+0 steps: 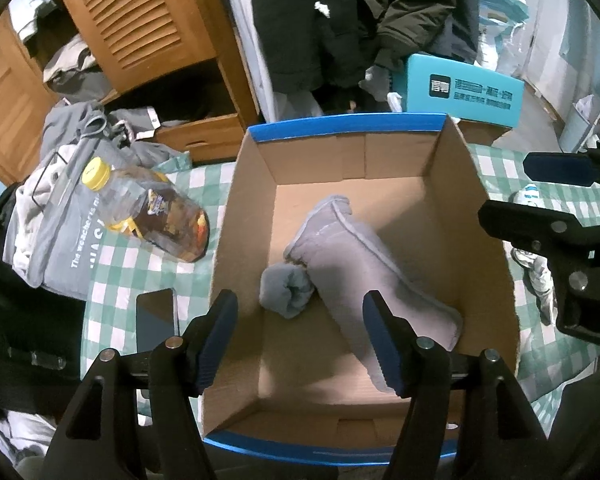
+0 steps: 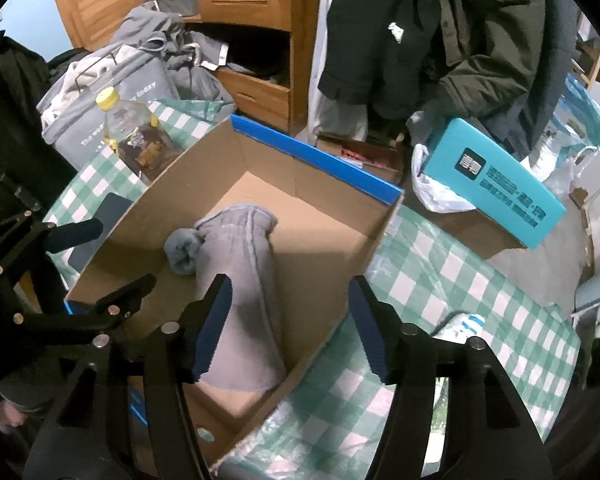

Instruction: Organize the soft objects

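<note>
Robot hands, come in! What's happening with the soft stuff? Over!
Left gripper open, empty, above the box. Right gripper open, empty too. Rolled grey towel and balled sock lying inside, touching. Nothing blocking.

The right hand-held gripper (image 2: 290,326), its jaws spread wide and empty, hangs above the open cardboard box (image 2: 340,236) on the green checked cloth (image 2: 460,288), where a grey rolled towel (image 2: 240,280) lies touching a balled grey sock (image 2: 182,254) at its left.
</note>
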Available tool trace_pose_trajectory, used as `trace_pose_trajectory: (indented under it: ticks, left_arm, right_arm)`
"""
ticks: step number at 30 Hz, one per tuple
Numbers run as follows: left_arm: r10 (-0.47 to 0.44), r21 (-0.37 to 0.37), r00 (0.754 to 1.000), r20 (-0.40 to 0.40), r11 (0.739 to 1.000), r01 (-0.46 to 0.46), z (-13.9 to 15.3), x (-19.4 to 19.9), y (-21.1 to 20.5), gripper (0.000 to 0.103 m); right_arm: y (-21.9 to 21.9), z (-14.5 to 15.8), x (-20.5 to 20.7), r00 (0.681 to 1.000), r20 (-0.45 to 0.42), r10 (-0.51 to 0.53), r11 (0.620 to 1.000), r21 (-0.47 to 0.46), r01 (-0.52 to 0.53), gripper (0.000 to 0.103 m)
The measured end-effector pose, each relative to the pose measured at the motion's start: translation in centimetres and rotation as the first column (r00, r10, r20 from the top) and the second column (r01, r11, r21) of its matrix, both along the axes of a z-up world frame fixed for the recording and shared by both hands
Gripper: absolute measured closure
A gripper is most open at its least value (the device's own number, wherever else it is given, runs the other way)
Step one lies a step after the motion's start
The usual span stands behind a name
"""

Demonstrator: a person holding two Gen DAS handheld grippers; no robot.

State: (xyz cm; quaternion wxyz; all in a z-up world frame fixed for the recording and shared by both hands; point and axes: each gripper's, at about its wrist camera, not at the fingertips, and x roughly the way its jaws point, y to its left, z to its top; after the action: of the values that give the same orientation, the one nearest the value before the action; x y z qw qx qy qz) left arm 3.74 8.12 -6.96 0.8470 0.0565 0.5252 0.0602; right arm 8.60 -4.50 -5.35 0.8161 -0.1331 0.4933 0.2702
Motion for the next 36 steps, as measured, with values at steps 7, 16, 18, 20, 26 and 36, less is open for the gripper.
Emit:
trace_pose_trajectory:
  ticks: [7,16,18,20,26,36]
  left_arm:
    - [-0.041,0.005,0.999,0.01,0.999,0.041,0.5,0.2,-2.1,0.032]
    - [-0.099,-0.002,0.995,0.004,0.995,0.099,0.7,0.4,-5.2,0.031]
    - [-0.111,0.0,0.994,0.003,0.994,0.111,0.7,0.5,-5.9,0.031]
    - [-0.121,0.003,0.993,0.004,0.993,0.12,0.8,0.6,-6.6,0.031]
    - [-0.154,0.006,0.988,0.007,0.988,0.154,1.1,1.0,-8.9,0.031]
    - [-0.225,0.007,0.974,-0.011,0.974,0.225,0.8,1.5,-13.3,0.03]
  right_arm:
    - [-2.8,-0.1,-0.2,0.999,0.003,-0.042,0.999,-0.012,0.042,0.039]
    - [-7.3,-0.3,-0.4,0.994,0.0,-0.112,0.993,-0.022,0.112,0.039]
    - [-8.2,-0.4,-0.5,0.992,0.001,-0.126,0.992,-0.024,0.126,0.039]
    - [-9.4,-0.5,-0.5,0.99,0.001,-0.142,0.99,-0.026,0.142,0.039]
    - [-12.7,-0.9,-0.8,0.981,-0.009,-0.192,0.981,-0.024,0.192,0.039]
    - [-18.2,-2.2,-1.2,0.961,-0.036,-0.275,0.961,-0.027,0.275,0.039]
